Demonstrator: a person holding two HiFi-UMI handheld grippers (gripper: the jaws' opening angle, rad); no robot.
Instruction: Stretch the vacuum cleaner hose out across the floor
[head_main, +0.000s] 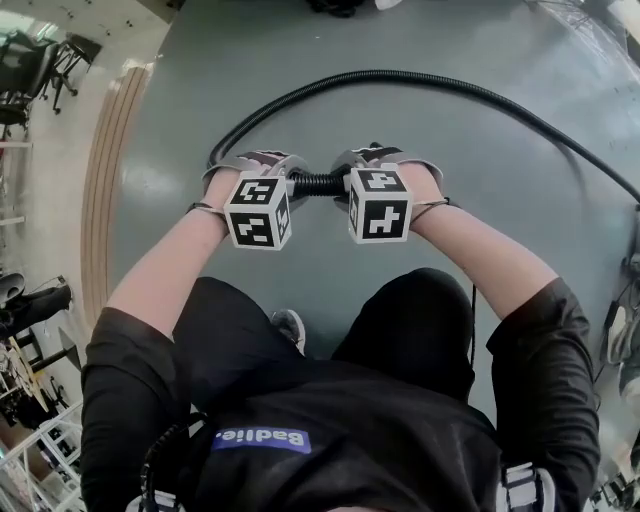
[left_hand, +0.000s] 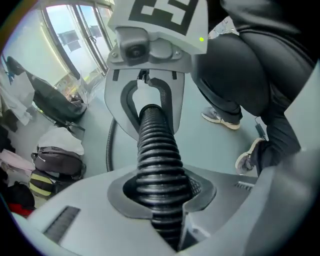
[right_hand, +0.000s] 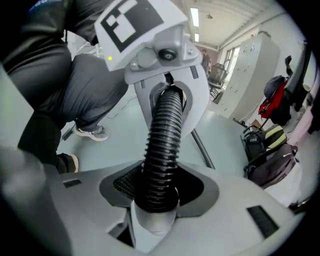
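Note:
A black ribbed vacuum hose (head_main: 318, 183) spans the short gap between my two grippers, then loops away over the grey floor (head_main: 400, 78). My left gripper (head_main: 287, 183) and right gripper (head_main: 346, 182) face each other, each shut on the hose. In the left gripper view the hose (left_hand: 159, 160) runs through my left gripper (left_hand: 162, 202) into the right gripper's jaws (left_hand: 146, 97). In the right gripper view the hose (right_hand: 164, 145) is clamped in my right gripper (right_hand: 157, 200), beside a smooth grey cuff (right_hand: 155, 225). It leads into the left gripper (right_hand: 169, 87).
The person's legs and shoes (left_hand: 222, 117) stand close behind the grippers. Bags (left_hand: 57, 162) and backpacks (right_hand: 270, 150) lie along the floor's edge. A pale wooden strip (head_main: 110, 150) borders the grey floor at left, with a chair (head_main: 35, 65) beyond it.

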